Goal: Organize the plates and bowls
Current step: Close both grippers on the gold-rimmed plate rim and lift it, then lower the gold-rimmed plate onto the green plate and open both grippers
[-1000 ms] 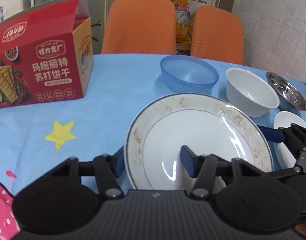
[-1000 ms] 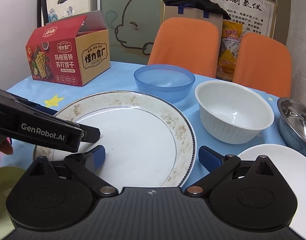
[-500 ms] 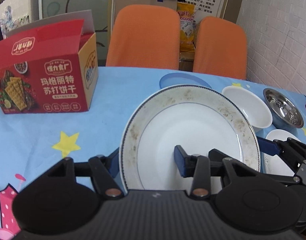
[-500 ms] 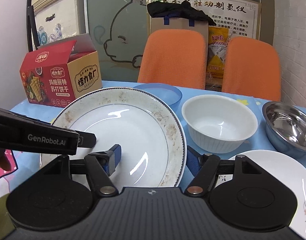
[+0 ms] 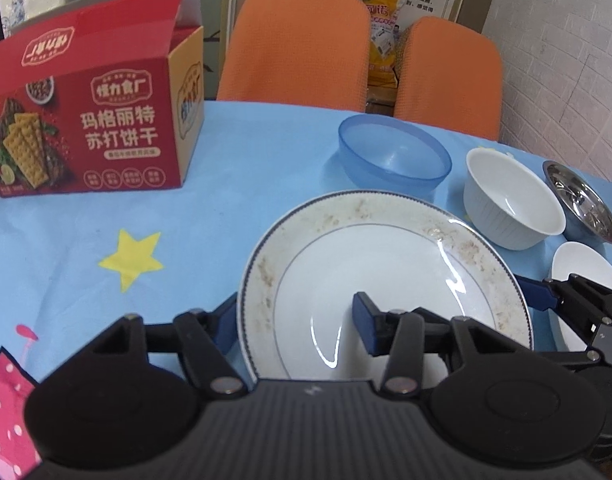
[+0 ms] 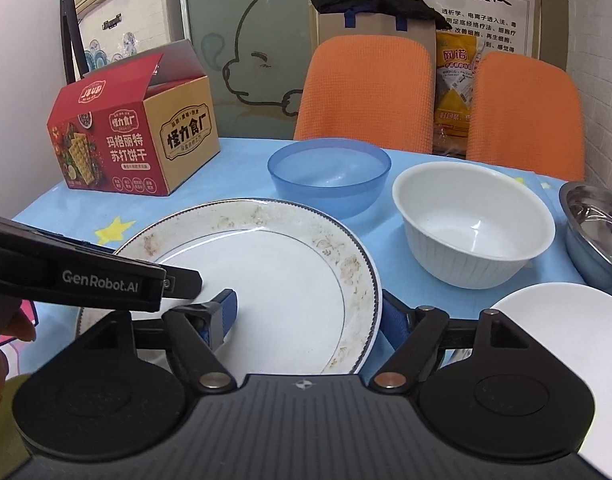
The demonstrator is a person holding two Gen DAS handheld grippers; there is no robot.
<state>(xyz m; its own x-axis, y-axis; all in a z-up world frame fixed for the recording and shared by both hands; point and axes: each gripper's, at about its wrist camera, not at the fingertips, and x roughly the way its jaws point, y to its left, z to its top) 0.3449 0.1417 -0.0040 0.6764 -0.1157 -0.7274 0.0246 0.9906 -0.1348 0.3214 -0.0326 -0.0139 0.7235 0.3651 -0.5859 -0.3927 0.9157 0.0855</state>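
A large white plate (image 5: pixel 385 264) with a speckled rim is held between both grippers, slightly tilted above the blue tablecloth. My left gripper (image 5: pixel 296 322) is shut on its left rim, one finger under and one on top. My right gripper (image 6: pixel 309 314) is shut on its right rim (image 6: pixel 365 280). Behind it stand a blue plastic bowl (image 5: pixel 393 158) (image 6: pixel 329 172), a white ribbed bowl (image 5: pixel 513 204) (image 6: pixel 473 228) and a steel bowl (image 5: pixel 581 200) (image 6: pixel 597 224). A small white plate (image 5: pixel 581 268) (image 6: pixel 561 340) lies at the right.
A red cracker box (image 5: pixel 90 120) (image 6: pixel 134 144) stands open at the back left. Two orange chairs (image 5: pixel 302 48) (image 6: pixel 369 88) stand behind the table. The table's left edge (image 6: pixel 34 208) is close to the box.
The large plate was lifted and tilted up half a second ago; now it has come back down lower and flatter, and the blue bowl behind it shows again.
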